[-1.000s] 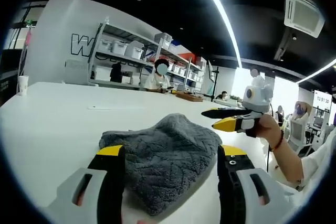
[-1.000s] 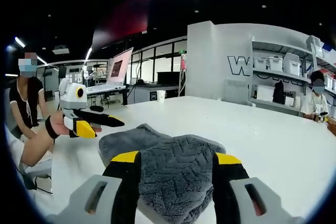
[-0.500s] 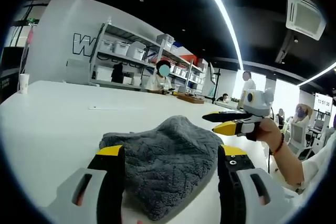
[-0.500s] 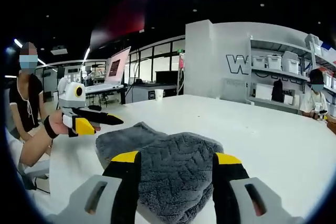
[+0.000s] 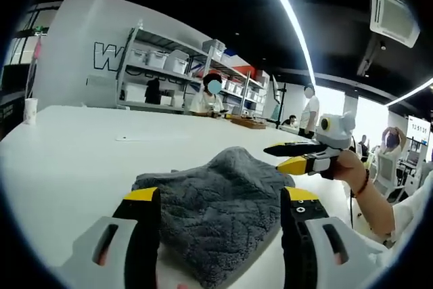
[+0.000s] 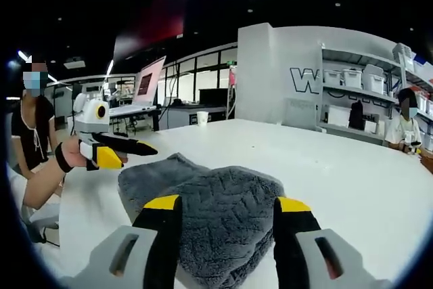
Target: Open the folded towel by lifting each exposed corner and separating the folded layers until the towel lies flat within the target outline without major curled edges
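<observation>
Towel (image 5: pixel 213 208), grey, folded, bunched, lying on white counter (image 5: pixel 74 160). Left gripper (image 5: pixel 220 197): jaws spread wide either side of towel, holding nothing. Right gripper (image 6: pixel 226 202): jaws likewise wide, empty, towel between. Paper cup (image 6: pixel 202 120) far off.

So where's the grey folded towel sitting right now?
The grey folded towel lies on the white table, between the left gripper jaws, with the right gripper at its right edge.

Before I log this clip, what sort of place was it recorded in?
Most likely an open-plan lab or office workspace. A folded grey towel lies on a large white table; metal shelving with white storage bins lines a wall, a large tilted display screen stands beyond, and people sit or stand around.
</observation>
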Tool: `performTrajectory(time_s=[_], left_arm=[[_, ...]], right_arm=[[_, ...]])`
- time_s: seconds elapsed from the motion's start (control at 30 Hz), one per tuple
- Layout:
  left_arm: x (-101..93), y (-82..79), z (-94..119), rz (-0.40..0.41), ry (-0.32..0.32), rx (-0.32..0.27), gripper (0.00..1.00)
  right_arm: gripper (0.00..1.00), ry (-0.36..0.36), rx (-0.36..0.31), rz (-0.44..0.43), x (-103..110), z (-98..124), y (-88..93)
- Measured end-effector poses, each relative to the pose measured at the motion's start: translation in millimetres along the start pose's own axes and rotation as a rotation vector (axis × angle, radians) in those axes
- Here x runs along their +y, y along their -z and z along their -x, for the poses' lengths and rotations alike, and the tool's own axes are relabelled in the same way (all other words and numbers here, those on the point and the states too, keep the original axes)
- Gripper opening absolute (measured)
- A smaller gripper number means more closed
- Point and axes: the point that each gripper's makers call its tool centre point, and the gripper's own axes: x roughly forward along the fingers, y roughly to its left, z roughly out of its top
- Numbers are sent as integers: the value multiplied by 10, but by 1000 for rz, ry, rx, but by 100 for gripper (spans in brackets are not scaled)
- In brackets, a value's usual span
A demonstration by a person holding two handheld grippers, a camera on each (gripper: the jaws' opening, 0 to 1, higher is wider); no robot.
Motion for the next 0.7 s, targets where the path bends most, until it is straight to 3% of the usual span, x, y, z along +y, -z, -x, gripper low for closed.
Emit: performTrajectory(time_s=[0.1,0.2,0.7], left_arm=[[76,19,-32,-2,-22,14,71],[121,24,-49,7,-30,16,71],[250,83,-98,19,-55,36,69]], right_arm=[[46,2,4,2,-22,-3,10],[50,2,0,-6,-22,-6,8],[48,29,9,-13,-111,-44,33]])
